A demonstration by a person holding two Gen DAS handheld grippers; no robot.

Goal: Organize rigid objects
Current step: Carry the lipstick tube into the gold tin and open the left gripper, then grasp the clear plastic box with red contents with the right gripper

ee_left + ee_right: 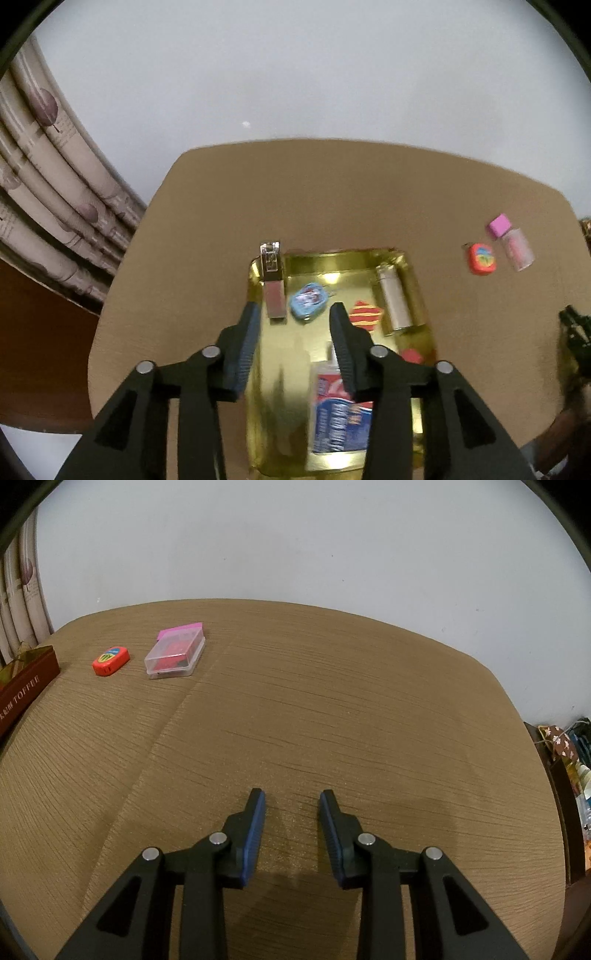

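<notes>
My left gripper [295, 314] is open and empty, held above a gold tray [280, 398] on the brown table. In the tray lie a pink lip-gloss tube [274, 291], a blue eraser [308, 302], a red-and-yellow striped piece [365, 314], a silver cylinder [395, 301], a small red piece [412, 356] and a glue bottle [338, 413]. An orange eraser [481, 258] [110, 660] and a clear box with a pink lid [511, 240] [175, 651] lie on the table outside the tray. My right gripper [292, 797] is open and empty over bare table.
A dark red toffee box [26, 686] stands at the left edge of the right wrist view. A curtain [48, 177] hangs at the left. A white wall is behind the table. Cluttered items [576, 775] sit past the table's right edge.
</notes>
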